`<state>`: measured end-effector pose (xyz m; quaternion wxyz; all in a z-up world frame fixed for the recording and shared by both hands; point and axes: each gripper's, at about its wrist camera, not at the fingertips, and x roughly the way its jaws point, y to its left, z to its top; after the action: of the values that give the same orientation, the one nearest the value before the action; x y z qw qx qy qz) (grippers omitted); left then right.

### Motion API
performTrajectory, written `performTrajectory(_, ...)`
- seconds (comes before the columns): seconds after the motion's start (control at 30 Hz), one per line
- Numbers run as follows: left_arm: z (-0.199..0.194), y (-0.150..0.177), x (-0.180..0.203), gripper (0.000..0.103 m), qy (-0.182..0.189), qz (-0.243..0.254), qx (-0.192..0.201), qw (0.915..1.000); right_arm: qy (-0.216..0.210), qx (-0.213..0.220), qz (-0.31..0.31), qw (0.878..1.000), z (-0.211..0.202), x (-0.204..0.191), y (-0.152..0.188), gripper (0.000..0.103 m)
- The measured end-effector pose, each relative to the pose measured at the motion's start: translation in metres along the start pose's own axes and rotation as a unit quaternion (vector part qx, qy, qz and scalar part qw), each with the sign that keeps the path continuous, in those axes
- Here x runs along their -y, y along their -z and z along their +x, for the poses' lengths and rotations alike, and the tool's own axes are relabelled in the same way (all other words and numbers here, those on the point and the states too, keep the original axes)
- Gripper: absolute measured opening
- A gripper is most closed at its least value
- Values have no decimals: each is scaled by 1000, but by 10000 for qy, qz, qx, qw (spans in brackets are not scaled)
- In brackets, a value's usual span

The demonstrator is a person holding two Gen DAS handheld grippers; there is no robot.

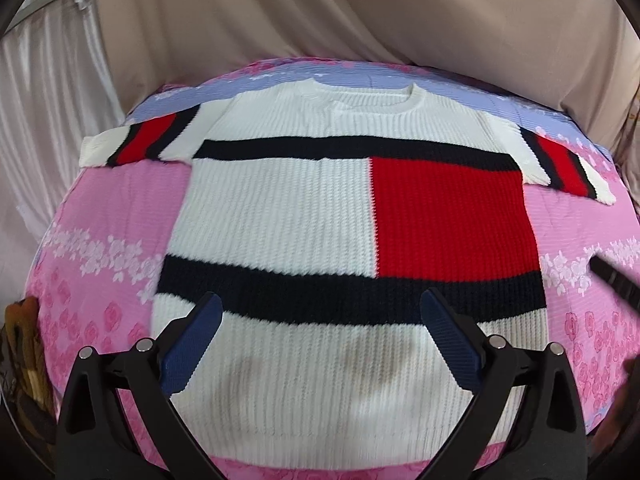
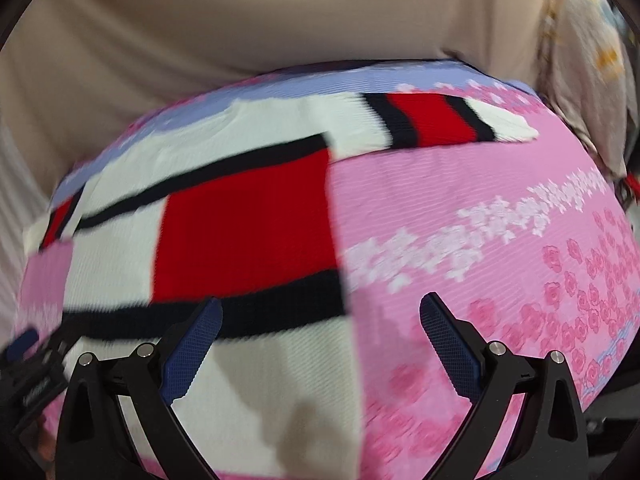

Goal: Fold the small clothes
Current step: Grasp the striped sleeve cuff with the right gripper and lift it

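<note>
The pink floral bedsheet [image 1: 116,216] serves as the work surface. The knit sweater [image 1: 280,208] lies flat on it, sleeves outspread, apparently ready for folding. Left tongs [image 1: 320,312] hover spread above its hem; right tongs [image 2: 320,316] hover spread over its right edge, holding nothing.

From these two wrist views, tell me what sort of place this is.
Probably a bedroom or a similar room at home, though I can't be sure. A knitted sweater lies spread flat on a pink floral sheet that looks like bedding, and draped beige fabric, perhaps a curtain, hangs behind it.
</note>
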<state>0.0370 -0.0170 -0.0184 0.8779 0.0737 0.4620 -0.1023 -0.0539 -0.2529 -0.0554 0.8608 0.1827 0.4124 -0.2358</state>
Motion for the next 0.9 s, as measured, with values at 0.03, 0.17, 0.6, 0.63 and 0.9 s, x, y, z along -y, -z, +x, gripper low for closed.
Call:
performTrajectory(0.03,7,-4,5,97,20,-25,-35,10000,12,44,287,9996,9,24,-15,98)
performTrajectory(0.17,27,-16,33,97,-87,-316,-77,9994,118,8,1214,9925,56,121,-78,94)
performTrajectory(0.6,75,-35,98,97,-148,-384,-132,9991,249,143,2494,9680,189,308,-201,83)
performTrajectory(0.63,77,-35,97,97,-154,-386,-137,9990,251,159,2461,9688,192,307,-206,72)
performTrajectory(0.9,71,-47,49,97,-236,-715,-53,9971,-1079,936,1596,9768,141,189,-264,9)
